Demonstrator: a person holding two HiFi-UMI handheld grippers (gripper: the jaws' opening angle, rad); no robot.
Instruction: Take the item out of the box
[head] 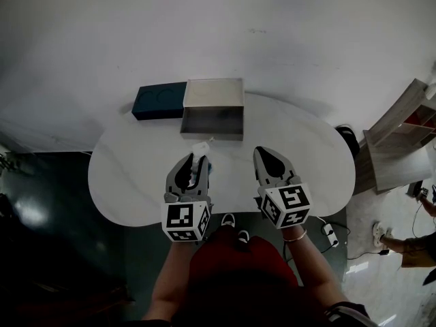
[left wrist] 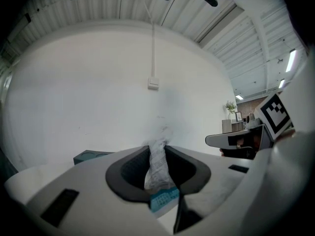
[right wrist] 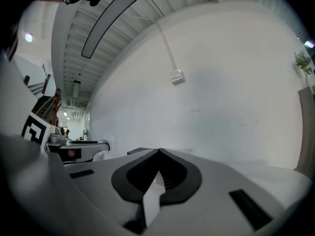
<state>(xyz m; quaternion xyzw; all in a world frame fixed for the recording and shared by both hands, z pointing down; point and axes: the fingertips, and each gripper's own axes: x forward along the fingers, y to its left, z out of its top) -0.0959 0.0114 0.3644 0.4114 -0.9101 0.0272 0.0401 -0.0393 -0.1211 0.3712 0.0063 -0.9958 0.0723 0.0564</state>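
Your left tongs (head: 193, 159) are clenched on the item (left wrist: 158, 167) — a thin, crinkled white packet with a blue printed edge. They hold it above the bench (head: 129, 182), on your side of the box (head: 212, 122) and apart from it. The right tongs (head: 263, 152) are closed tip to tip with nothing between them, hovering beside the left pair. The box stands open at the far edge of the bench, with a dark blue tray (head: 160, 101) touching its left side. The box interior appears bare, so extraction looks complete and only set-down remains.

Hazards from here:

1. Slip. The packet is soft and pinched across its width, with one end projecting past the tips. A quick swing, or any loosening of your squeeze, could let it slide out and fall.
2. Bad landing. The tongs are over the near part of the bench. If you release too close to that edge, a light packet may slide off to the floor.
3. Collision. The two tongs sit side by side — a turn of either wrist could knock the packet.

Lower the item to bare bench surface before you let go.
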